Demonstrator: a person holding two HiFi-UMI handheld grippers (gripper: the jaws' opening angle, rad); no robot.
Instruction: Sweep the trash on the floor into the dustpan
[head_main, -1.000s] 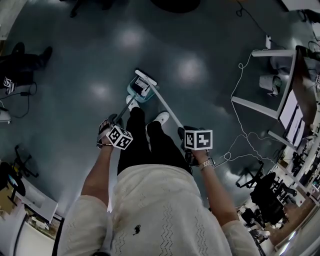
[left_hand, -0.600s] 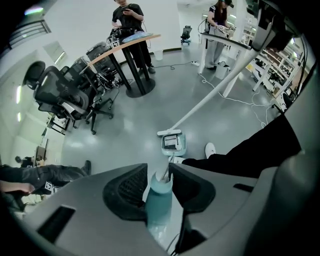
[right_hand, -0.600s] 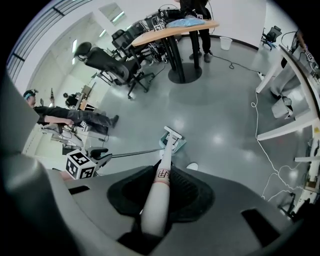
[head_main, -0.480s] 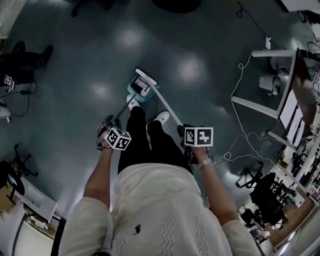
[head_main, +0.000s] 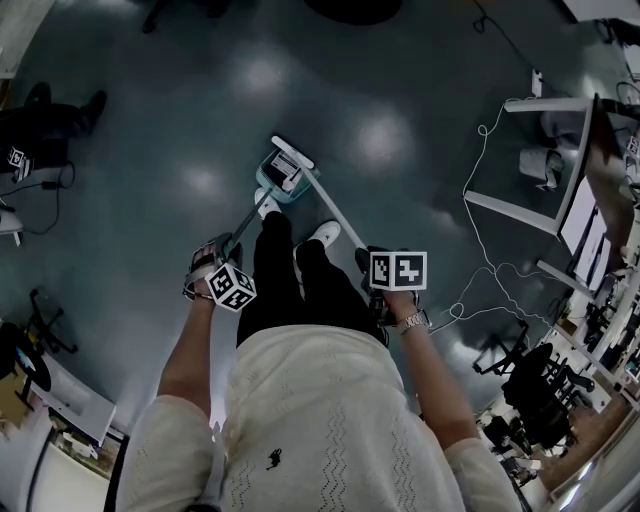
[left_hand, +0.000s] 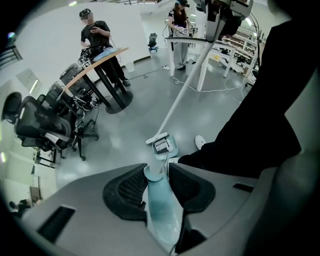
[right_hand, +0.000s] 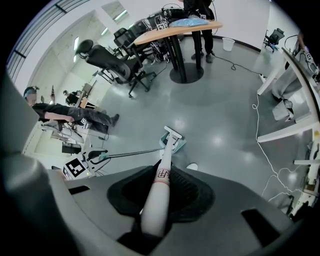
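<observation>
A teal dustpan (head_main: 277, 181) stands on the grey floor just ahead of my feet. The white broom head (head_main: 291, 153) rests against its far edge. A small white and dark piece (left_hand: 161, 145) lies inside the pan. My left gripper (head_main: 218, 250) is shut on the dustpan's long teal handle (left_hand: 161, 202), seen close between its jaws in the left gripper view (left_hand: 160, 172). My right gripper (head_main: 370, 270) is shut on the white broom handle (right_hand: 159, 192), which runs down to the broom head (right_hand: 173, 133) and the dustpan (right_hand: 173, 145).
My white shoes (head_main: 325, 235) stand right behind the dustpan. A white table frame with trailing cables (head_main: 520, 210) is at the right. A seated person's legs (head_main: 45, 120) are at the far left. Office chairs (right_hand: 120, 65) and a round-base table (right_hand: 185, 75) stand farther off.
My left gripper has shifted a little left and toward me, its marker cube turning. The dustpan, broom head and right gripper stay almost where they were.
</observation>
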